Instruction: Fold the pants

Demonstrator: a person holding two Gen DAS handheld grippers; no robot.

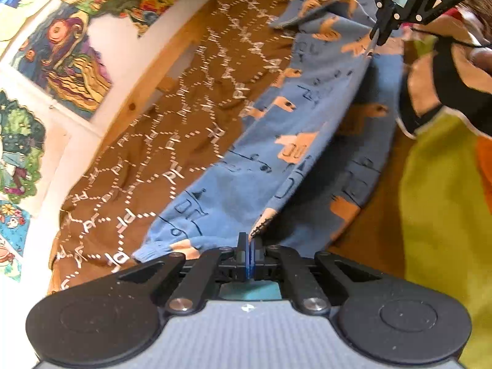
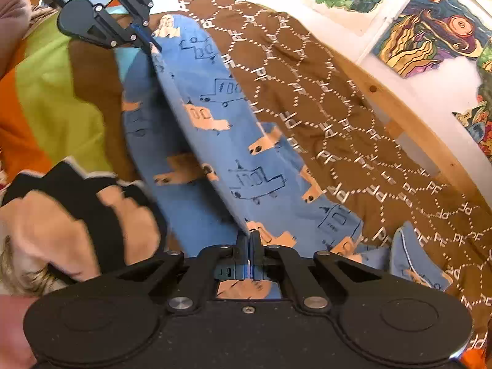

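Over the brown bedspread, blue pants hang stretched.
Left tongs and right tongs pinch opposite ends, keeping the edge taut for folding.

Brown patterned bedspread fills centre frame; wooden bed rail and colourful wall pictures border it.

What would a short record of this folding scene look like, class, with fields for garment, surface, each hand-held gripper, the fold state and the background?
garment: blue pants with printed trucks
surface: brown patterned bedspread
left hand-held gripper: shut on one end of the pants edge
right hand-held gripper: shut on the other end of the same edge
fold state: cloth lifted taut between the two, one layer raised above another lying below
background: colourful pictures on the wall
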